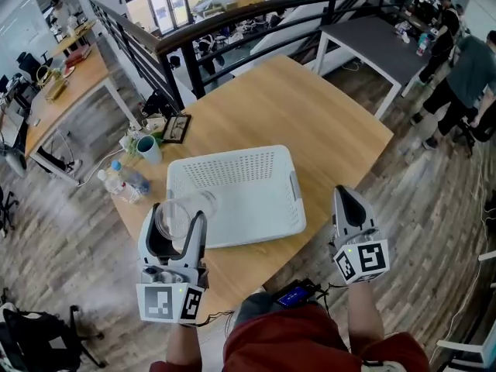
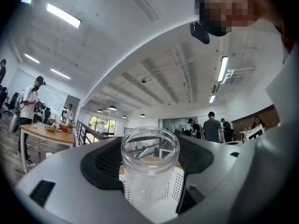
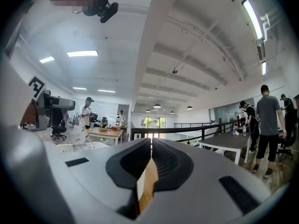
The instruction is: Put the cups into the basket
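My left gripper [image 1: 177,222] is shut on a clear plastic cup [image 1: 203,203], held by its sides just above the near left corner of the white perforated basket [image 1: 263,208]. In the left gripper view the cup [image 2: 149,171] stands upright between the jaws of the left gripper [image 2: 149,158], with the basket's wall [image 2: 176,186] behind it. A second cup [image 1: 147,149], pale with a teal inside, stands on the table left of the basket. My right gripper [image 1: 348,196] hovers off the basket's right side, shut and empty; the right gripper view shows this gripper [image 3: 150,147] with only a slit between its jaws.
The basket sits on a round-cornered wooden table [image 1: 310,115]. Two plastic bottles [image 1: 124,183] lie at the table's left edge, near a small framed picture [image 1: 177,128]. A black railing [image 1: 232,22] runs behind the table. People stand by a grey table [image 1: 380,41] at the far right.
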